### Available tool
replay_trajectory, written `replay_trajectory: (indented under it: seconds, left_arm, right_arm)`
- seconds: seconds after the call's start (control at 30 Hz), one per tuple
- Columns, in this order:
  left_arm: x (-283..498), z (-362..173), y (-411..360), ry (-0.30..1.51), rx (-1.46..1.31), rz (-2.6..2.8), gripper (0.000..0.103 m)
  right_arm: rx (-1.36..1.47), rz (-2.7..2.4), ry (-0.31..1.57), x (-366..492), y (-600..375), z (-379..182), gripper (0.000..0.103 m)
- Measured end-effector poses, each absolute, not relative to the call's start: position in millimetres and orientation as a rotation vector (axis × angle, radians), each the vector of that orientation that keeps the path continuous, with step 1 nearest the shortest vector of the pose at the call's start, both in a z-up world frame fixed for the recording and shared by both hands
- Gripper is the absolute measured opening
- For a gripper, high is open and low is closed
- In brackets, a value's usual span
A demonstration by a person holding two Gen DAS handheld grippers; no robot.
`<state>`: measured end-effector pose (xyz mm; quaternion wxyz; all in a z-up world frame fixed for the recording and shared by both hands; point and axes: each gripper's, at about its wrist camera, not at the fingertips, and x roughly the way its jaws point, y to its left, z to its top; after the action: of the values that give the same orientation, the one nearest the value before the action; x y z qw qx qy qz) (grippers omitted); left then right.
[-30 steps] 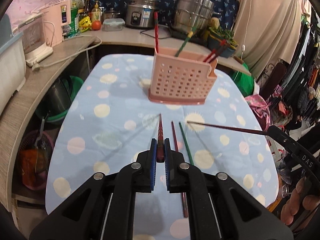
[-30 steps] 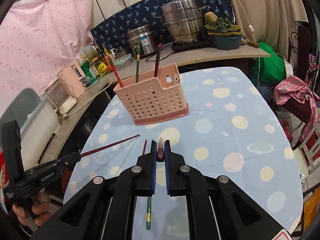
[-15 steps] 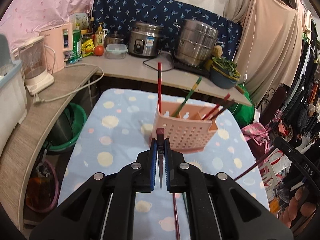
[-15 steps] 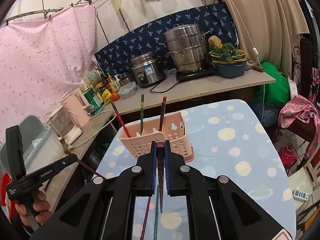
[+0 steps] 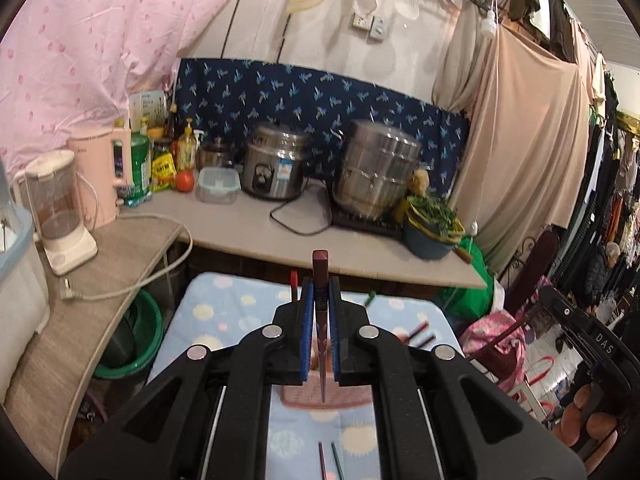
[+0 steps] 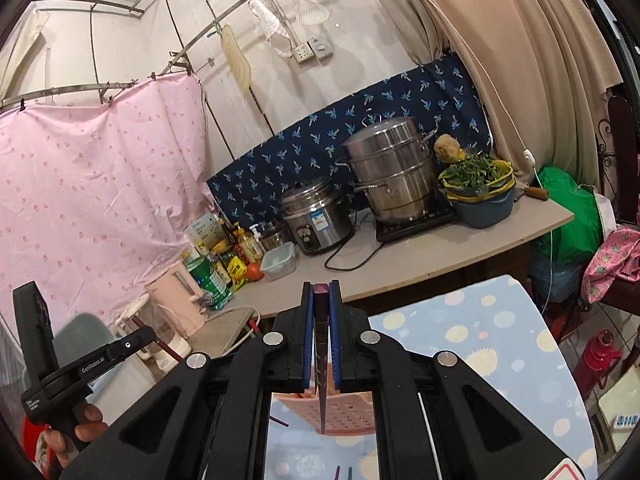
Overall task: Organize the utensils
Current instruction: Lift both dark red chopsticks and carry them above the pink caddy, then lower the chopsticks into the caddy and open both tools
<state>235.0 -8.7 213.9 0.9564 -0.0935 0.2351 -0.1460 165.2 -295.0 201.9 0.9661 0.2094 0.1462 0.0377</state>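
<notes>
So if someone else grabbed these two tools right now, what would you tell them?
Left hand-held gripper: shut on a dark red chopstick, held upright.
Right hand-held gripper: shut on a second dark chopstick, also upright.
The pink utensil basket stands on the dotted tablecloth, just beyond both tips.
Done: several chopsticks already stand in the basket.
Left: drop these two in, then collect the red and green chopsticks lying on the cloth.

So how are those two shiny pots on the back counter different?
The rice cooker is shorter, one rounded body with a blue label; the steamer is taller, in stacked tiers with side handles. The rice cooker sits straight on the counter; the steamer stands on a black hob. Both are lidded bare metal.
</notes>
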Motion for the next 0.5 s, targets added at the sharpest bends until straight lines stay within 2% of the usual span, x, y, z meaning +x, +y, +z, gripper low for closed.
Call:
replay_trajectory:
  seconds: [0.23, 0.5]
  left_arm:
    - [270, 223, -13, 0.443, -0.190, -0.270, 0.007]
    - [292, 193, -23, 0.506, -0.180, -0.269, 0.007]
  right_arm:
    - [0.418, 0.043, 0.274, 205, -297, 211, 0.007]
    - [0.399, 0.026, 0.362, 237, -292, 179, 0.007]
